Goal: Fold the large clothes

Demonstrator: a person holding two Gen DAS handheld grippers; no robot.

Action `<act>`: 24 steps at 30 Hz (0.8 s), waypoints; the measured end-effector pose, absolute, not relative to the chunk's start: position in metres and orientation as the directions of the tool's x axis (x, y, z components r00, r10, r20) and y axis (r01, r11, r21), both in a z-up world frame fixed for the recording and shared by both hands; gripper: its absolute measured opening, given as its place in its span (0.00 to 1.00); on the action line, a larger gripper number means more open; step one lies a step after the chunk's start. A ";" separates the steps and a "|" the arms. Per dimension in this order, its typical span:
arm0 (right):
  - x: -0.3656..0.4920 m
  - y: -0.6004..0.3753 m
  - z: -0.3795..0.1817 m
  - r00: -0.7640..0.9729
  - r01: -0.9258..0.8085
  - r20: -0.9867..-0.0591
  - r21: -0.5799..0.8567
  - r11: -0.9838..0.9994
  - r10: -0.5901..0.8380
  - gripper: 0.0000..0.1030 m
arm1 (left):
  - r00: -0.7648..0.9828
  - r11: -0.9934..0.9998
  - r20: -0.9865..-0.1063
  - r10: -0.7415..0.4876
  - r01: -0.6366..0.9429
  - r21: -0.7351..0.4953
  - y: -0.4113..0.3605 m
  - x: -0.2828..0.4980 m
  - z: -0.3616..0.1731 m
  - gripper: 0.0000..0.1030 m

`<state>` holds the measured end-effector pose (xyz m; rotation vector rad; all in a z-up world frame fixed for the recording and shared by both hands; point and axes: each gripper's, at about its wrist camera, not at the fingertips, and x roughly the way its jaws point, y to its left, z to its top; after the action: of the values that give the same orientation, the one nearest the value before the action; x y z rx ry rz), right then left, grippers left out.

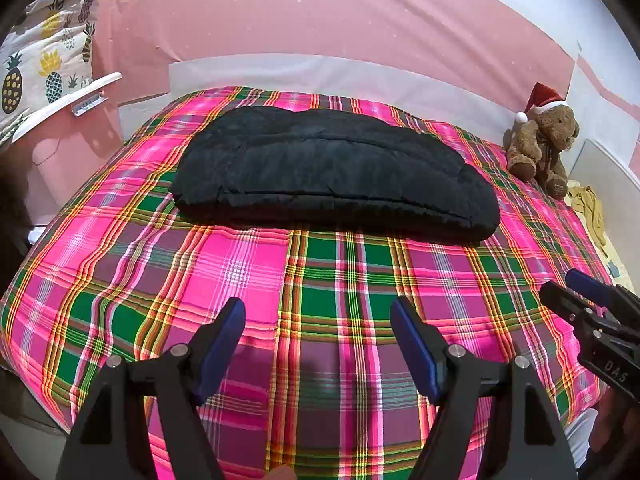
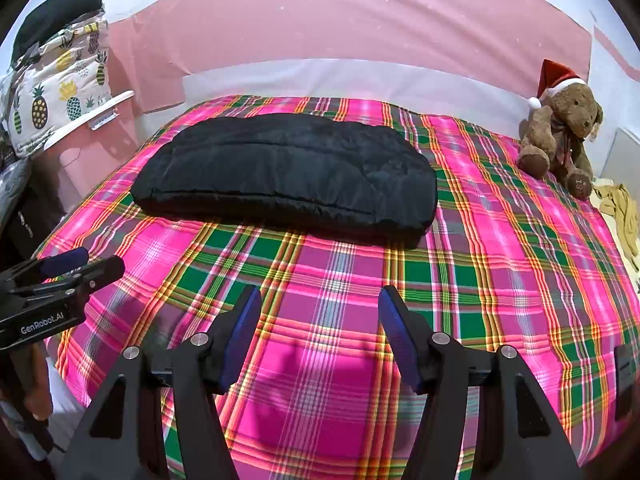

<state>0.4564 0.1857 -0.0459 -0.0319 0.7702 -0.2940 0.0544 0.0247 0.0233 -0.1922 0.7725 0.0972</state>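
Left gripper point(image 1: 318, 312): jaws spread wide, nothing between the blue pads point(image 1: 224, 344), hovering over the near part of the plaid bedspread point(image 1: 340, 300). Same tool appears at the left edge of the right wrist view point(image 2: 80, 264), seen side-on; the two finger ends lie close there, but the angle hides the gap.

Right gripper point(image 2: 320, 300): jaws likewise apart, empty, held above the bedspread point(image 2: 500, 280). In the left wrist view it enters from the right edge point(image 1: 560, 288).

Black padded garment point(image 1: 332, 176): lies folded into a long, thick bundle across the far half of the bed, flat on the plaid cover, well apart from both grippers. From the right wrist view it sits left of centre point(image 2: 288, 172). A seam or hem line runs along its near edge.

Teddy bear in a Santa hat point(image 1: 544, 140) sits at the far right corner of the bed, clear of the garment. Yellow cloth point(image 1: 590, 208) lies crumpled just beside the bear, off the plaid cover. Pineapple-print fabric point(image 2: 60, 92) is piled at far left, dark item on top
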 end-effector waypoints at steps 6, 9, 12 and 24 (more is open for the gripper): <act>0.456 0.185 -0.045 0.677 0.249 -0.683 -0.135 0.959 -0.272 0.59 | 0.711 0.978 -0.703 0.015 -0.157 -0.138 0.026 0.054 0.022 0.74; 0.456 0.185 -0.046 0.678 0.249 -0.683 -0.136 0.959 -0.273 0.59 | 0.710 0.977 -0.704 0.008 -0.154 -0.144 0.026 0.054 0.021 0.74; 0.457 0.184 -0.046 0.676 0.248 -0.685 -0.135 0.959 -0.271 0.59 | 0.710 0.977 -0.704 0.005 -0.153 -0.147 0.027 0.054 0.021 0.74; 0.458 0.183 -0.047 0.674 0.246 -0.687 -0.137 0.959 -0.272 0.59 | 0.711 0.979 -0.703 0.015 -0.154 -0.135 0.024 0.056 0.021 0.74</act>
<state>0.4581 0.1835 -0.0475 -0.0342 0.7784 -0.2914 0.0557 0.0237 0.0210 -0.1894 0.7753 0.0943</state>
